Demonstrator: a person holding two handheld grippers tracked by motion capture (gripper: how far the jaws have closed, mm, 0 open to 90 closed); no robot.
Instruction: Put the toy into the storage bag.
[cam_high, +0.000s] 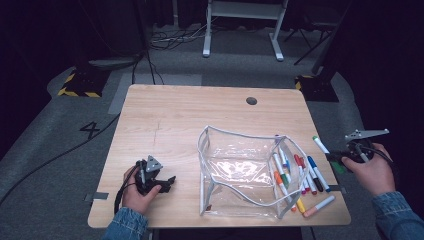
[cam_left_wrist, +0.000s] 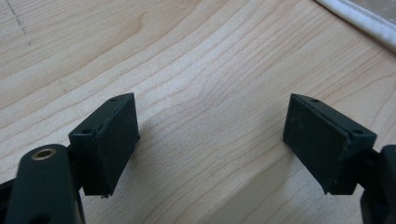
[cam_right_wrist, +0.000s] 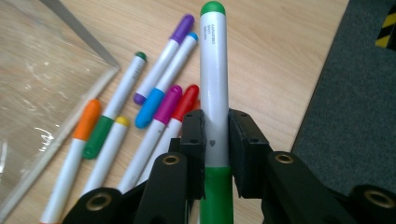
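Green-capped white marker clamped between the right gripper jaws, lifted off the wooden table at its right edge, beyond the clear pouch. Counted in the right gripper view: seven loose markers lying flat on the wood just beside the pouch, with caps in purple, blue, dark green, magenta, red, orange and yellow; more of them seen in the high view, partly overlapped, exact total hard to tell. Left gripper resting on the table at the near left, well apart from the pouch, jaws spread wide with only bare wood between.
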